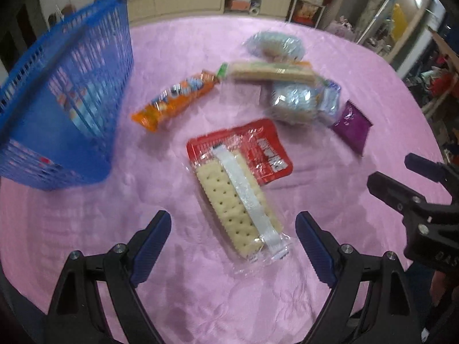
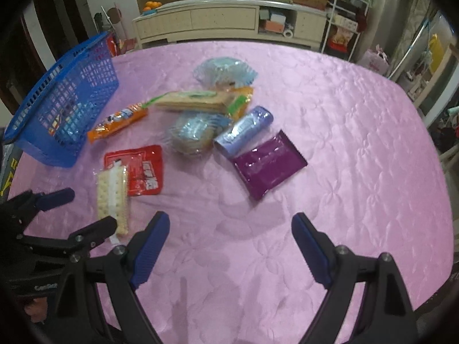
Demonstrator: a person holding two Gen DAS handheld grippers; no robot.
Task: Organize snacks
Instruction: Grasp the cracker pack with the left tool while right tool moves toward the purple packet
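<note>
Cluttered room: a long cream cabinet (image 2: 218, 20) along the far wall, wire shelving (image 2: 344, 14) to its right. In front, a table under a pink quilted cloth (image 2: 344, 157).

Blue plastic basket (image 2: 66, 106) at the left end of the table. Through its lattice some packets show inside, too blurred to name.

Snacks lie loose on the cloth, right of the basket:
- orange wrapped packet (image 1: 175, 100), lying slantwise, nearest the basket but apart from it
- clear pack of pale crackers (image 1: 238, 200) with a white strip down it, its far end lying over a red packet (image 1: 258, 149)
- long wafer pack (image 1: 272, 71) across the middle, with a clear bag of round biscuits (image 2: 223, 70) beyond it and a second clear bag (image 2: 192, 134) on its near side
- pale blue-violet pouch (image 2: 243, 132) just beside that second bag, touching a purple packet (image 2: 269, 166)

Left gripper (image 1: 232, 243): jaws wide apart, one blue pad on either side of the near end of the cracker pack, neither pad touching it.

Right gripper (image 2: 229, 243): jaws equally wide, nothing between them but bare cloth. The purple packet lies just beyond its tips.

The two grippers are side by side at the near edge, each visible at the margin of the other's view.
</note>
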